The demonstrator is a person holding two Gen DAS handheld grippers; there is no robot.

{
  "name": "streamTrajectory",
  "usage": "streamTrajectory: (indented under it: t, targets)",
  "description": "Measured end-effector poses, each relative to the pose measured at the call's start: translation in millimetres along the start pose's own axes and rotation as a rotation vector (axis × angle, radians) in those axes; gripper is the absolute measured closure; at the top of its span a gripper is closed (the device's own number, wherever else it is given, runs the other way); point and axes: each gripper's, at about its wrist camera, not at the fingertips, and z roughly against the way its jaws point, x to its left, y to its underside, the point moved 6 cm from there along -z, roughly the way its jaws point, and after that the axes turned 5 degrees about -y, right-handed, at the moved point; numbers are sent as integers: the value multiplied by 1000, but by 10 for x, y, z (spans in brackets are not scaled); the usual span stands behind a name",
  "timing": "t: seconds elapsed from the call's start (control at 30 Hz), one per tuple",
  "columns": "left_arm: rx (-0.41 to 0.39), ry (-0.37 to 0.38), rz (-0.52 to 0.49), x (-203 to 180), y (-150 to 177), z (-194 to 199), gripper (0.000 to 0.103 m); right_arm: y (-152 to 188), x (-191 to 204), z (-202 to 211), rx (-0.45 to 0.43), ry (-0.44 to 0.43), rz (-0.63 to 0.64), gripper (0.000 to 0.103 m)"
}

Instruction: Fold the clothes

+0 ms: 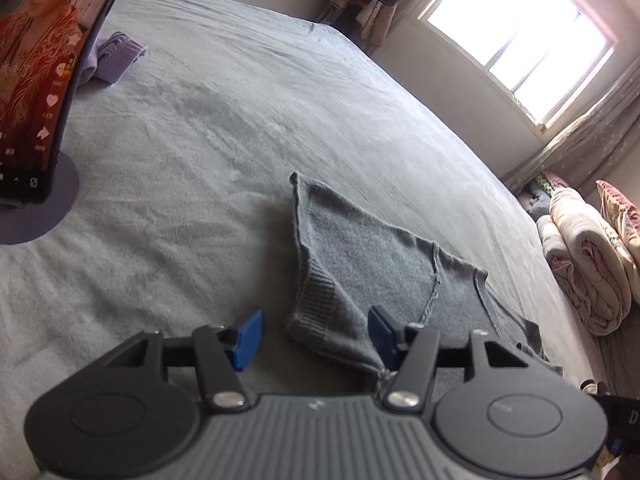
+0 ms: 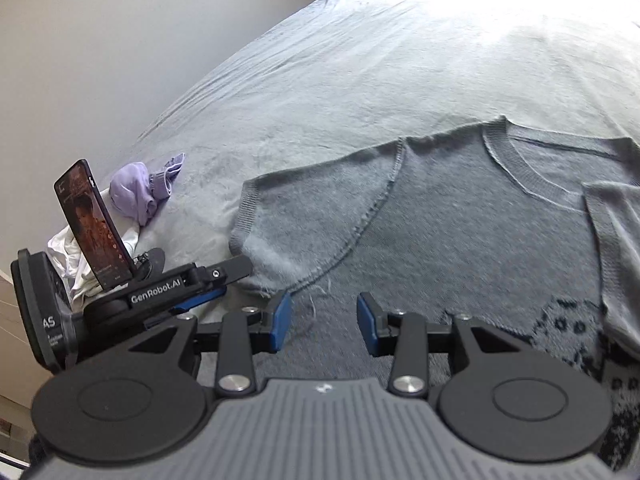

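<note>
Right wrist view: my grey knitted short-sleeved sweater (image 2: 460, 220) lies spread flat on the pale grey bedsheet (image 2: 360, 60), ribbed round collar up, one sleeve reaching toward the phone side, a dark patterned motif low at the right edge. My right gripper (image 2: 324, 326) hovers over the sweater's body just below the armhole seam, its blue pads parted with nothing between them. My left gripper (image 2: 208, 292) sits at the sleeve's lower corner; from its own camera the ribbed sleeve cuff (image 1: 316, 300) lies between the spread pads, one pad at the cuff's edge, and I cannot tell whether it presses yet.

I judge this as the start of the first fold: taking the sleeve to bring it over the body. Next the left pads must close firmly on the cuff, while my right finds an edge to hold, likely the shoulder seam or hem.

Near the sleeve stands a dark smartphone on a round-based stand (image 2: 94, 220), with a crumpled lilac garment (image 2: 136, 192) and white cloth (image 2: 76, 264) beside it; a rolled quilt (image 1: 584, 264) lies farther off. Only the phone stand sits close enough to catch a swinging sleeve.
</note>
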Motion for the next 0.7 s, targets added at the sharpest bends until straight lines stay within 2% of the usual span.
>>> streamTrajectory:
  t: [0.03,0.07,0.1,0.17,0.3,0.5,0.7]
  targets:
    - [0,7,8,2,-6,-27,68,-66,14,-62,0,-10,5,62]
    - [8,12,13,8,-6,-54,82,-132,25,-121,1,-23,6,62]
    - [14,17,17,14,-5,-78,90,-199,33,-178,3,-40,3,62]
    - [11,19,6,19,-4,-81,95,-327,51,-290,9,-74,-2,62]
    - [-9,50,-71,-83,3,-42,97,-491,123,-522,36,-123,11,62]
    - [-40,66,-242,-343,121,-6,97,-540,322,-918,110,-126,115,62]
    - [-38,68,-297,-389,173,-10,97,-544,475,-1271,188,-87,247,62]
